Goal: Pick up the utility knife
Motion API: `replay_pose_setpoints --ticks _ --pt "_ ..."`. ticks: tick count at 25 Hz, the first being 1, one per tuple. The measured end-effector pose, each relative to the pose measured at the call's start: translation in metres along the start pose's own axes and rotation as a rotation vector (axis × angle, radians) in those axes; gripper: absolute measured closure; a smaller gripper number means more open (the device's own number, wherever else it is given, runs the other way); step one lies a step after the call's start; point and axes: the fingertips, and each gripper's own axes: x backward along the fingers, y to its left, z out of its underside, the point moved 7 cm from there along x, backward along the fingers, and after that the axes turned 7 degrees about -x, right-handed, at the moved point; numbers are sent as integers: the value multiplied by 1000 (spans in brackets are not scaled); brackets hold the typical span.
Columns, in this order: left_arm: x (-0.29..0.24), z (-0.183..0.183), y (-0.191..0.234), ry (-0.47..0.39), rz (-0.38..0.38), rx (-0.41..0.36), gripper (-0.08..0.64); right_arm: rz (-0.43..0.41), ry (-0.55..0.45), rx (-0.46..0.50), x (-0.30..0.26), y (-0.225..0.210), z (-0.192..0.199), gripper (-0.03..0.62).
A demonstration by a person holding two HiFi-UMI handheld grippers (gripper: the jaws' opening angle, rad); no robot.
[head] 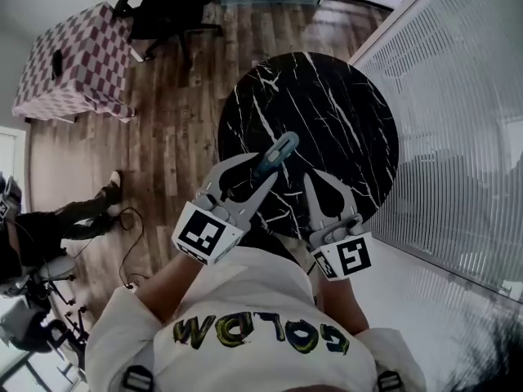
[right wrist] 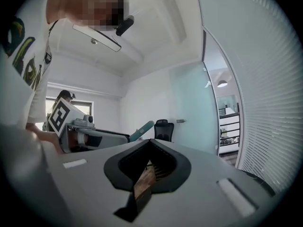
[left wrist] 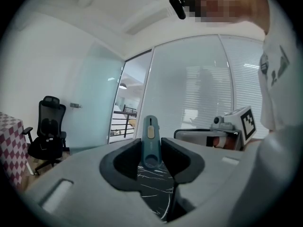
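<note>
The teal utility knife (head: 276,154) is off the table, clamped between the pads of my left gripper (head: 265,167). It sticks out past the fingertips over the round black marble table (head: 327,104). In the left gripper view the knife (left wrist: 150,138) stands upright between the jaws of that gripper (left wrist: 151,159), with its beige slider facing the camera. My right gripper (head: 315,182) hovers beside it to the right, shut with nothing in it. In the right gripper view its tips (right wrist: 151,143) meet, and the knife's end (right wrist: 142,128) shows off to the left.
A table with a checked cloth (head: 78,60) and a black office chair (head: 172,6) stand at the back left on the wooden floor. A glass wall with blinds (head: 458,137) runs along the right. A person's legs (head: 82,211) and cables lie at the left.
</note>
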Motion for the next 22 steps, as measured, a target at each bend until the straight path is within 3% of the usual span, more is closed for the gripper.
replay_pose_setpoints --ticks 6,22 --pt "18 -27 -7 -69 -17 18 422 -27 -33 34 7 15 -32 591" --pt "35 -53 -20 -152 -37 -5 422 -64 -85 75 21 38 -52 591"
